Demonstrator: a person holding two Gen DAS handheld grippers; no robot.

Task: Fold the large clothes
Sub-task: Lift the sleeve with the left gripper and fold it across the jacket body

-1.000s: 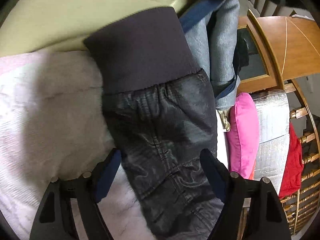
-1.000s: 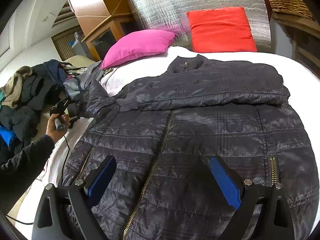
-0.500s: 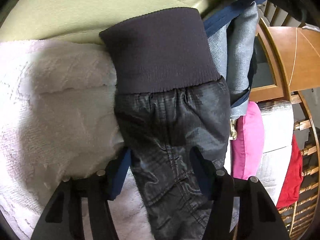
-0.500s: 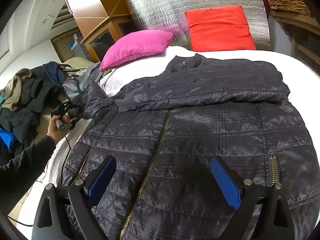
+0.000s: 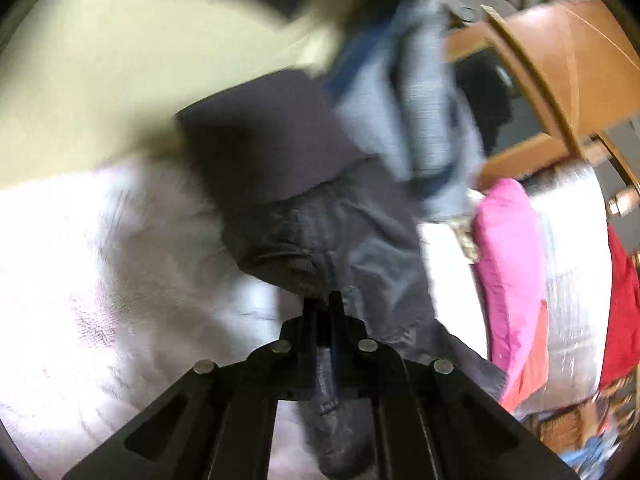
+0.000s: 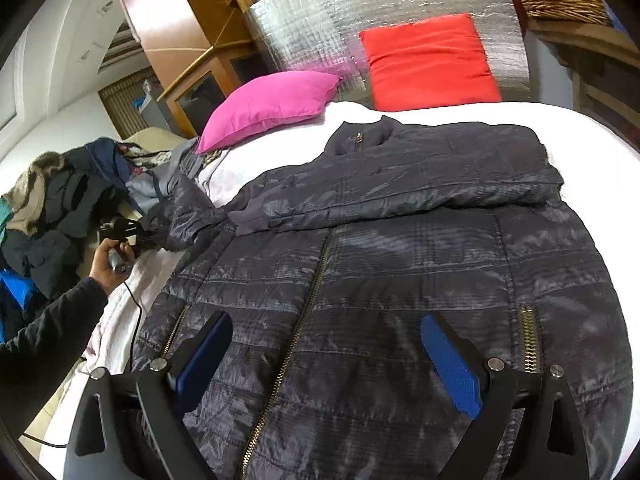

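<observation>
A dark quilted jacket (image 6: 400, 264) lies front up on the white bed (image 6: 580, 128), zipped, with its right sleeve folded across the chest. Its left sleeve (image 5: 320, 232) with a dark ribbed cuff (image 5: 264, 144) reaches off the bed's left side. My left gripper (image 5: 322, 300) is shut on that sleeve just behind the cuff; it also shows in the right wrist view (image 6: 120, 228), held in a hand. My right gripper (image 6: 324, 356) is open and empty, hovering over the jacket's lower front.
A pink pillow (image 6: 272, 104) and a red pillow (image 6: 428, 60) lie at the head of the bed against a silver padded headboard (image 6: 360, 12). A heap of clothes (image 6: 52, 200) sits left of the bed. Wooden furniture (image 6: 180, 20) stands behind.
My left gripper closed from open onto the sleeve behind the cuff and is moving, blurring its view. The sleeve has bunched toward the jacket. My right gripper stayed open and nearly still.
</observation>
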